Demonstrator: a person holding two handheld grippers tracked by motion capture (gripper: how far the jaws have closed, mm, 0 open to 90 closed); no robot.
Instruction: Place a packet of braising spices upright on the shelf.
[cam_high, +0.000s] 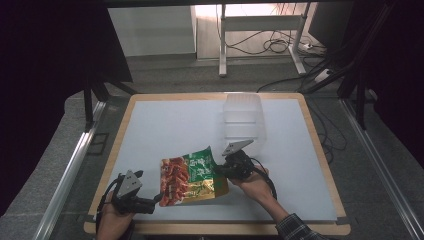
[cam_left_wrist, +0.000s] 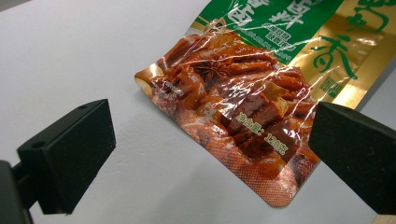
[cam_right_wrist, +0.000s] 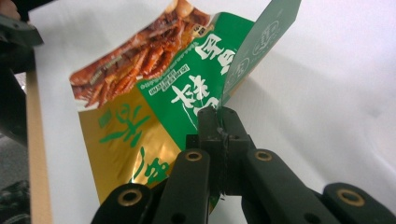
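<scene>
the snack pouch (cam_high: 192, 176) is lying near the front edge of the bench (cam_high: 165, 125), between the two grippers. its edge is pinched by the right gripper (cam_right_wrist: 219, 116), whose jaws are closed tight on the foil, and the green corner is seen bent upward there. the left gripper (cam_left_wrist: 205, 154) is held wide, with nothing pressed between its jaws, and the red end of the pouch is just in front of it. it is judged that the grasp is done, but the pouch is not yet carried away; probably it is meant for the clear plastic container (cam_high: 243, 122) standing behind it, which looks empty. the bench is covered by a pale sheet with a wooden border. behind it a grey floor, cables and table legs are seen.
</scene>
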